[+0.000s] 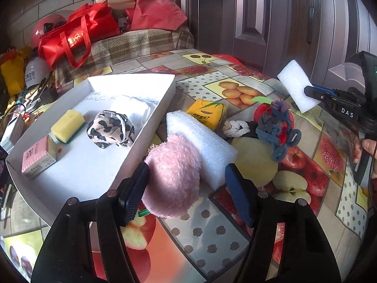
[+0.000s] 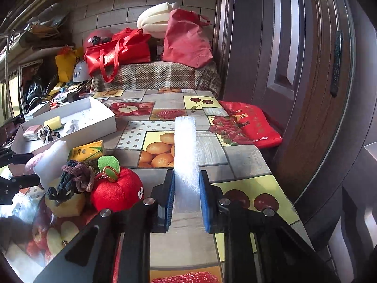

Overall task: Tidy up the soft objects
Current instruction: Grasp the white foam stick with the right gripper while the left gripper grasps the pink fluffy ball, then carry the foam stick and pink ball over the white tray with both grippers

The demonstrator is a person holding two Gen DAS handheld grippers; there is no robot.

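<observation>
My left gripper (image 1: pixel 186 188) is open around a pink fluffy ball (image 1: pixel 173 176) that lies on the table next to a white foam block (image 1: pixel 200 141). The white box (image 1: pixel 113 80) to the left holds a yellow sponge (image 1: pixel 68 125), a leopard-print cloth (image 1: pixel 110 128), a pink tissue pack (image 1: pixel 38 156) and a white cloth (image 1: pixel 134 108). My right gripper (image 2: pixel 187 198) is shut on a white foam strip (image 2: pixel 186 155), also seen in the left wrist view (image 1: pixel 298 86), held above the table. A red plush apple (image 2: pixel 116 189), a knitted knot (image 2: pixel 73 180) and a yellow tissue pack (image 2: pixel 86 152) lie nearby.
Fruit-print tablecloth (image 2: pixel 165 108) covers the table. Red bags (image 2: pixel 117 52) and a foam roll (image 2: pixel 155 17) sit on a plaid-covered stand behind. A wooden door (image 2: pixel 294 70) is at the right. A red bag (image 2: pixel 254 125) lies off the table's right edge. A yellow plush (image 1: pixel 255 161) lies under the knot.
</observation>
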